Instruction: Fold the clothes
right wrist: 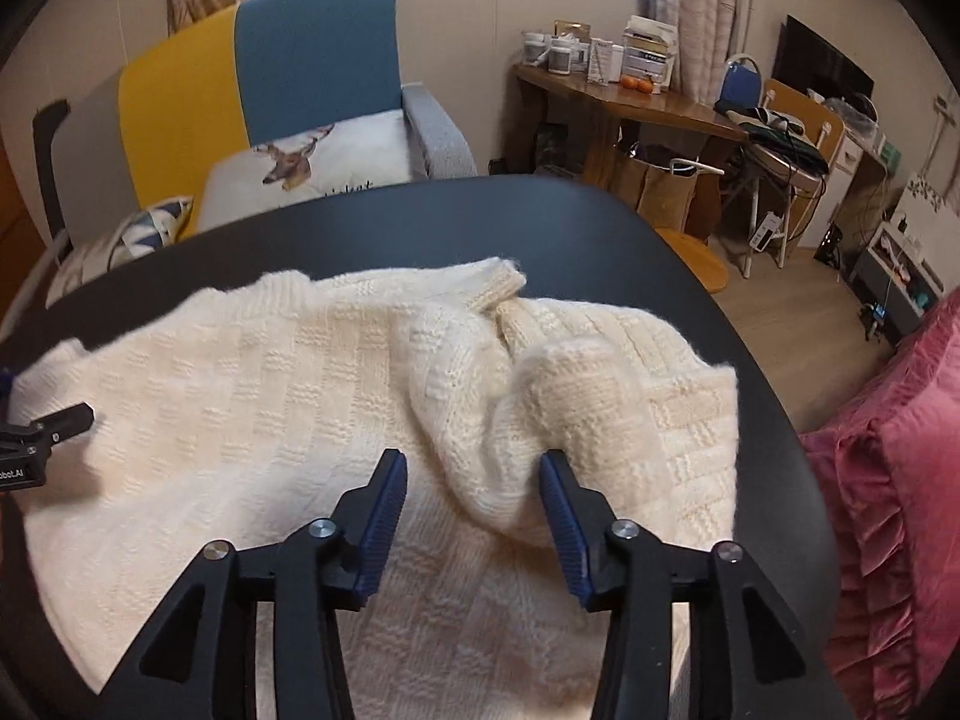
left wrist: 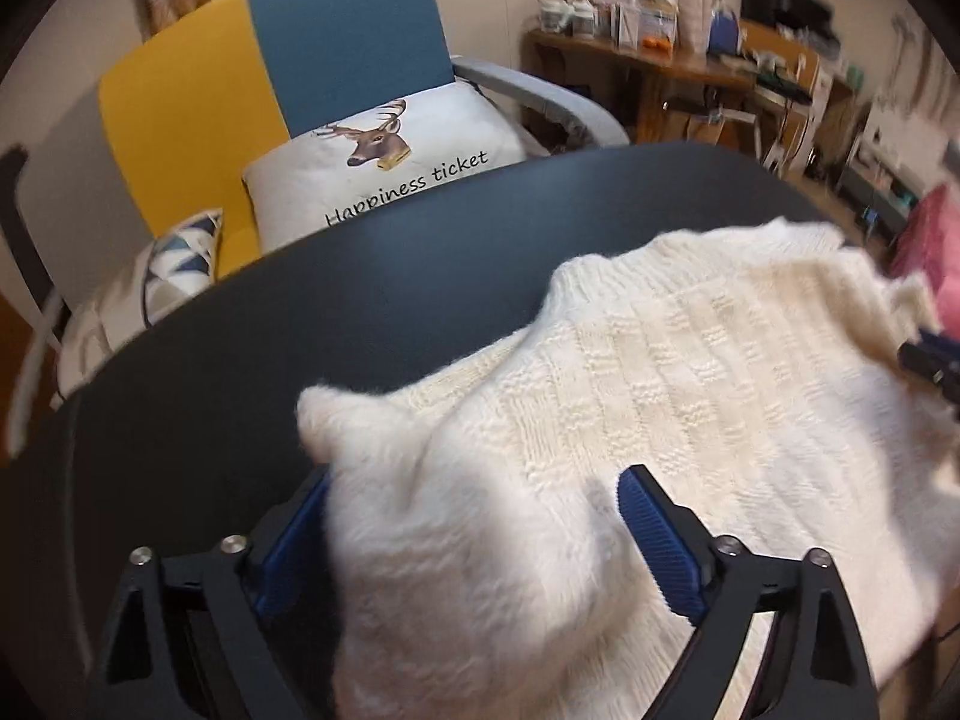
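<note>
A cream knit sweater (left wrist: 690, 372) lies spread on a round black table (left wrist: 300, 312). In the left wrist view my left gripper (left wrist: 474, 492) is open with a bunched fold of the sweater's left edge lying between its blue pads (left wrist: 654, 540). In the right wrist view the sweater (right wrist: 270, 396) has a sleeve folded in and bunched at the middle right. My right gripper (right wrist: 474, 468) is open just above that bunched sleeve (right wrist: 540, 396), with the cloth rising between its fingers. The left gripper's tip shows at the left edge of the right wrist view (right wrist: 54, 426).
An armchair in yellow and blue (right wrist: 300, 60) with a deer cushion (left wrist: 384, 162) stands behind the table. A pink ruffled cushion (right wrist: 888, 480) sits at the right. A cluttered wooden desk (right wrist: 630, 102) and chairs stand far right.
</note>
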### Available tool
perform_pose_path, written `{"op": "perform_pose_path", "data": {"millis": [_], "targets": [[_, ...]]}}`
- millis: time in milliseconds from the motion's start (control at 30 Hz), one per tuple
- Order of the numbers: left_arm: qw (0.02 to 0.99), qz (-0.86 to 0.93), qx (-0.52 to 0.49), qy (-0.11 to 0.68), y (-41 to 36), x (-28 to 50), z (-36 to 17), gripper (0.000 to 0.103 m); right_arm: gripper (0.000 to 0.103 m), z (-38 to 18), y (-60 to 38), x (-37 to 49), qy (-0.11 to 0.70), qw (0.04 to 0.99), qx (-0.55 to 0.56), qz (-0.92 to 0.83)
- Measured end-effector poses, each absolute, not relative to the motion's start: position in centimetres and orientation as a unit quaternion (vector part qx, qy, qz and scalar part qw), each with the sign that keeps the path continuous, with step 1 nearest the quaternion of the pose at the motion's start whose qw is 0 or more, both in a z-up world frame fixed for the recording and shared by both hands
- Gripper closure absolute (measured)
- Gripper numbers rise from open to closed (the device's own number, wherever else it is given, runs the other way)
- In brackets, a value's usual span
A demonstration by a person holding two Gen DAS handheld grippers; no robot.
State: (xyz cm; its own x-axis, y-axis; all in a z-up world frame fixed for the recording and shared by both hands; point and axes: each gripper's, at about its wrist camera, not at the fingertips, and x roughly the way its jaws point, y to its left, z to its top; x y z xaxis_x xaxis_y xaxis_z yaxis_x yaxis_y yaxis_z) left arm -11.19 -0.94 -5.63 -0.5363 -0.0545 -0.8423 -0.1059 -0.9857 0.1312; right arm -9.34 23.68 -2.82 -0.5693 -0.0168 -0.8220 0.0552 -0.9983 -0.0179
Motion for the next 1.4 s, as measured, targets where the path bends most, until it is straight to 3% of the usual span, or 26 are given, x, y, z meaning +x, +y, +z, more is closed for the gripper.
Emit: {"op": "perform_pose_path", "data": {"millis": [167, 200, 233, 300, 433, 500, 667, 900, 1067, 1400], "targets": [[-0.018, 0.854, -0.505, 0.126, -0.1, -13.0, -8.4, 0.005, 0.054, -4.2, 24.2, -9.6, -0.003, 0.011, 0.472, -0.881], [-0.015, 0.855, -0.505, 0.120, -0.2, -13.0, -8.6, 0.006, 0.064, -4.5, 24.4, -9.5, -0.011, 0.010, 0.472, -0.882], [-0.011, 0.857, -0.502, 0.111, -0.4, -12.9, -8.8, 0.012, 0.068, -4.7, 24.6, -9.4, -0.018, 0.008, 0.472, -0.882], [-0.004, 0.862, -0.497, 0.099, -0.4, -12.9, -8.7, 0.031, 0.089, -5.1, 25.0, -9.3, -0.033, 0.005, 0.471, -0.882], [0.008, 0.869, -0.484, 0.100, 0.4, -12.3, -7.7, 0.066, 0.094, -4.9, 25.9, -8.4, -0.072, 0.004, 0.459, -0.886], [0.015, 0.873, -0.479, 0.091, 0.6, -11.9, -6.8, 0.074, 0.094, -3.7, 25.9, -7.7, -0.089, 0.010, 0.443, -0.892], [0.048, 0.884, -0.465, 0.029, 0.1, -10.4, -3.3, 0.076, 0.095, -0.4, 24.7, -5.6, -0.131, 0.054, 0.405, -0.903], [0.086, 0.900, -0.427, 0.011, -0.5, -6.8, 1.2, 0.076, 0.095, 1.9, 20.9, -3.5, -0.173, 0.120, 0.390, -0.896], [0.079, 0.900, -0.425, -0.047, -3.5, -4.9, 2.0, 0.076, 0.095, 2.4, 17.8, -2.3, -0.189, 0.152, 0.389, -0.889], [0.021, 0.911, -0.402, -0.091, -11.7, 2.3, 2.5, 0.076, 0.095, 1.5, 9.8, -0.5, -0.201, 0.228, 0.414, -0.858]]}}
